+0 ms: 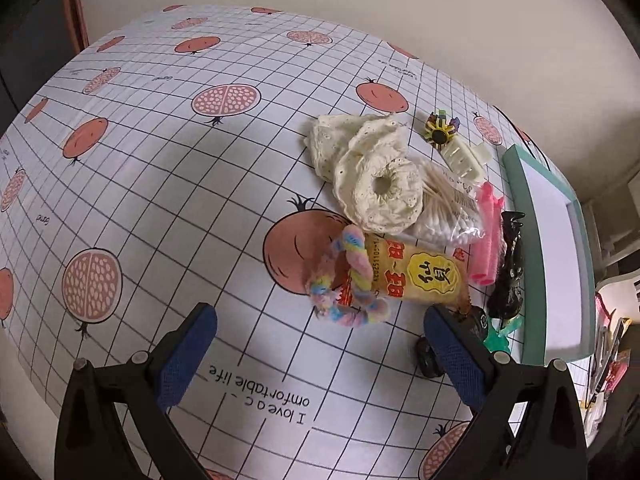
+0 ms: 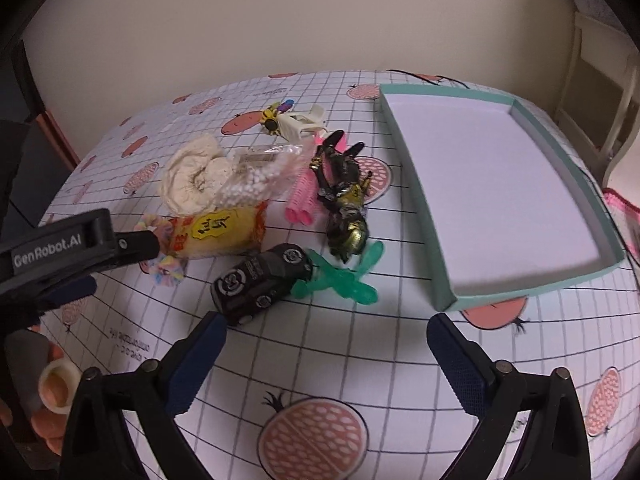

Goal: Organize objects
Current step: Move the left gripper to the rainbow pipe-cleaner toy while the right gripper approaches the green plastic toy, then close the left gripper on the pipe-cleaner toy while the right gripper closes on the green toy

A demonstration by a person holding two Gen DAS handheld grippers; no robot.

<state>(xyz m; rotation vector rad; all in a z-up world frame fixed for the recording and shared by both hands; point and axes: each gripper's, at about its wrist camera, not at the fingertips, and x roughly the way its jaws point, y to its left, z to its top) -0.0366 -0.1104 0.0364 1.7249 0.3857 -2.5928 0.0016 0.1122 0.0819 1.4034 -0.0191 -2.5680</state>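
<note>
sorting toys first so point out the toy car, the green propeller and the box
toy car (image 2: 262, 284), right wrist view, on its dark roof between the wheels
green propeller (image 2: 345, 274), right wrist view, on the hub where the blades meet
box (image 2: 416, 184), right wrist view, on its teal left wall

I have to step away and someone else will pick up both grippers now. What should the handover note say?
Left gripper: open, holding nothing, aimed at the pastel scrunchie and yellow snack packet.
Right gripper: open, holding nothing, just short of the black toy car.
Teal box: nothing in it.
Everything else sits in a pile left of the box: cream scrunchies, cotton swabs, pink rollers, dark figure, green toy, hair clip.
Done: nothing yet. Left: all of it.
</note>
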